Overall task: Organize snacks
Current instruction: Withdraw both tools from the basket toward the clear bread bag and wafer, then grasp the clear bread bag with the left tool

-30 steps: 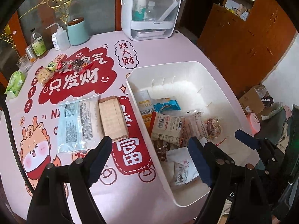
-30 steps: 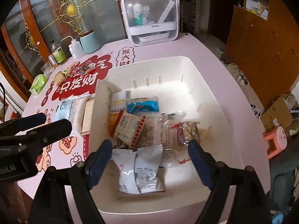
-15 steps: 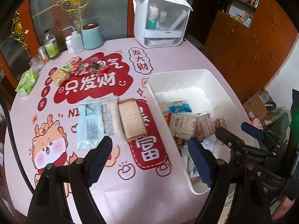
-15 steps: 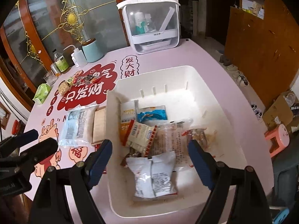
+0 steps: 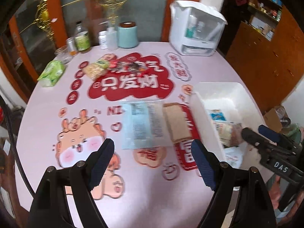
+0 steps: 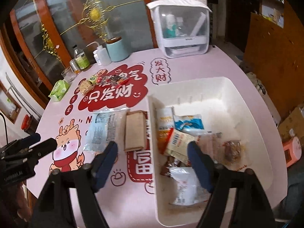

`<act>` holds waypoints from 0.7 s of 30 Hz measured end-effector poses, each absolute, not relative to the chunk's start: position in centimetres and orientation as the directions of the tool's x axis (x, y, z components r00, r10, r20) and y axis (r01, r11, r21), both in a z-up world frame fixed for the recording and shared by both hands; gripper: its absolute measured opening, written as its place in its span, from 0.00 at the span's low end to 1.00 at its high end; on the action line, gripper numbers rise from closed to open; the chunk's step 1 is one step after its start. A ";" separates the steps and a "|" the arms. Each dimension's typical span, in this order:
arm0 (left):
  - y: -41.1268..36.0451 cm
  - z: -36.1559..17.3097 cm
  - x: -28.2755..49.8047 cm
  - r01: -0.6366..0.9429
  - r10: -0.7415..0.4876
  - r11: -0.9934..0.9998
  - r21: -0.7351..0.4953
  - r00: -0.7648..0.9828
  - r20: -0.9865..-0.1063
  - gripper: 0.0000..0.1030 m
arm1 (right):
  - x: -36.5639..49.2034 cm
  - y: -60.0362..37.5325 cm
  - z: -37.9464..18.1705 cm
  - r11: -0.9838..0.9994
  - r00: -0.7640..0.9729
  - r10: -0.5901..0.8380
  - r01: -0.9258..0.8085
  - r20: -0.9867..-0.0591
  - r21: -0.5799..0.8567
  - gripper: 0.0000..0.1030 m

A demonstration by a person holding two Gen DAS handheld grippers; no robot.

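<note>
A white bin on the pink table holds several snack packets. Left of the bin lie a clear flat packet and a brown cracker pack. Small snacks sit farther back on the red print. My left gripper hangs open above the table, in front of the clear packet, nothing between its fingers. My right gripper hovers over the bin's left wall; its jaws are closing with nothing gripped. Each gripper shows at the edge of the other's view.
A white lidded organizer stands at the table's back. A teal canister, bottles, a glass and a green tissue pack line the back left. Wooden cabinets stand to the right.
Both views have slid left and back: the bin moved toward the right edge and more table shows. The right gripper's fingers stand closer together than before.
</note>
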State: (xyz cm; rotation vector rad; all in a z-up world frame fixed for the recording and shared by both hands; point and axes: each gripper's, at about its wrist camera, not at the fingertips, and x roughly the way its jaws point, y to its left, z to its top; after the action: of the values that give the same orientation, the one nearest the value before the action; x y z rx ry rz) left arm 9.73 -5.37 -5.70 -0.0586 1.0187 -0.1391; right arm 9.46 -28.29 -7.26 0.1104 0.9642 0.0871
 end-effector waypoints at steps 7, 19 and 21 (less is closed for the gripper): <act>1.6 -7.0 11.3 -0.012 -0.080 0.995 -0.100 0.511 -0.856 0.80 | 10.9 -23.3 -7.9 0.992 0.556 0.127 -0.084 -0.822 0.096 0.72; 9.8 -10.9 17.0 -0.049 -0.032 0.997 -0.062 0.462 -0.886 0.80 | 15.5 -15.8 -11.8 0.984 0.457 0.176 -0.114 -0.872 0.138 0.72; 10.9 -11.4 18.6 -0.043 -0.028 0.998 -0.054 0.459 -0.888 0.79 | 16.5 -14.7 -12.5 0.983 0.448 0.175 -0.125 -0.877 0.132 0.72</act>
State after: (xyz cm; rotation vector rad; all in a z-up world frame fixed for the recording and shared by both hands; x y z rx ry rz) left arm 18.59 10.86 -11.37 -0.0722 1.0941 0.0093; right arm 16.54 -14.69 -12.54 0.0504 1.0905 0.1855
